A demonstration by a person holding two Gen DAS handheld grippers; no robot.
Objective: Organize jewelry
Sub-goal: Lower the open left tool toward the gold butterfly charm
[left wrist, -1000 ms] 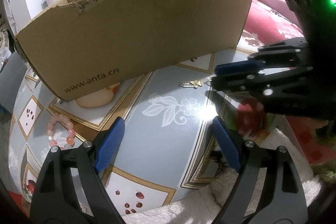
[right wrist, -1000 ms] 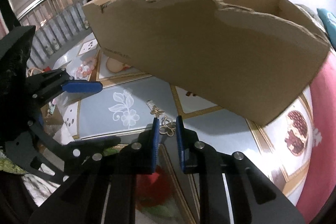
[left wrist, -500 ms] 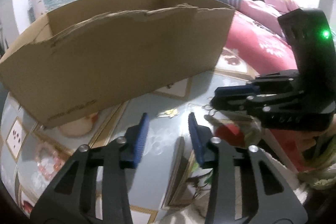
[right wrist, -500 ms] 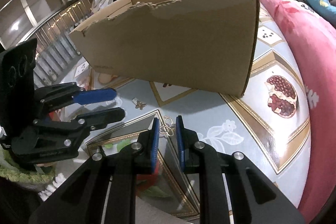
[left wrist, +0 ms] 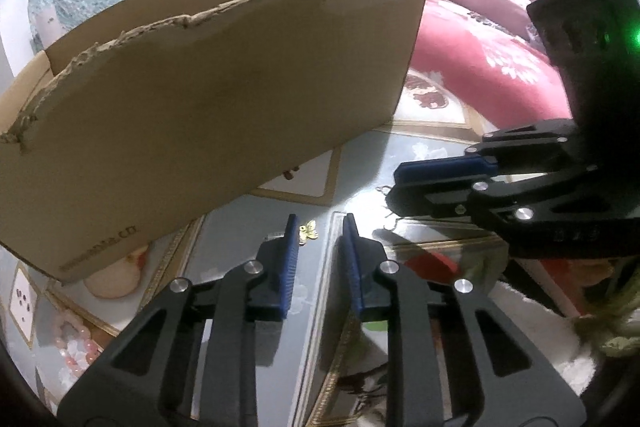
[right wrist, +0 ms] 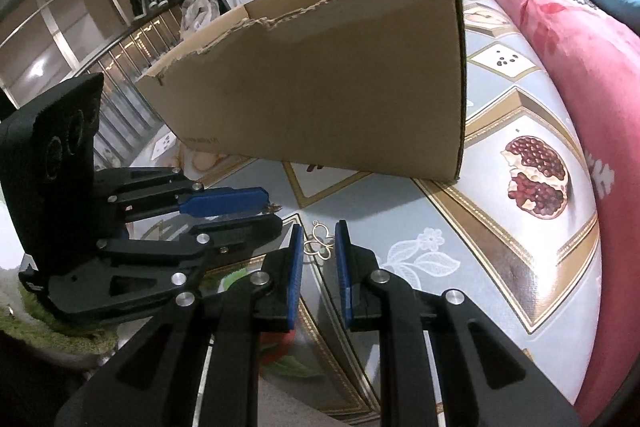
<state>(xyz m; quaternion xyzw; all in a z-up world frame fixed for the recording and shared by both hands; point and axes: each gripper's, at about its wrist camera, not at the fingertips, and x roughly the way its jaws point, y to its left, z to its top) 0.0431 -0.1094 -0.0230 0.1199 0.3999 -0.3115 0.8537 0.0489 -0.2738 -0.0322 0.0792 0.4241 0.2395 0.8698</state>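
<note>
Left wrist view: the left gripper (left wrist: 318, 227) has swung in from wide apart, and its jaws are closing around the gold butterfly charm (left wrist: 308, 230).

They aren't pinching it yet; the charm lies on the tablecloth (left wrist: 420, 155) below the cardboard box (left wrist: 208, 99). The right gripper (right wrist: 316, 239) pinches a gold wire clasp (right wrist: 319, 247), ready for boxing.

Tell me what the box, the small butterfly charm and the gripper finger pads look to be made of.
Box: brown corrugated cardboard, matte, with a ragged torn top edge.
Butterfly charm: seems gold-coloured metal, shiny; too small to tell if plated.
Left gripper pads: blue, ribbed, dull, likely rubber or soft plastic, on black, probably plastic, fingers. They are closing, with the charm close by the left pad's tip.
</note>
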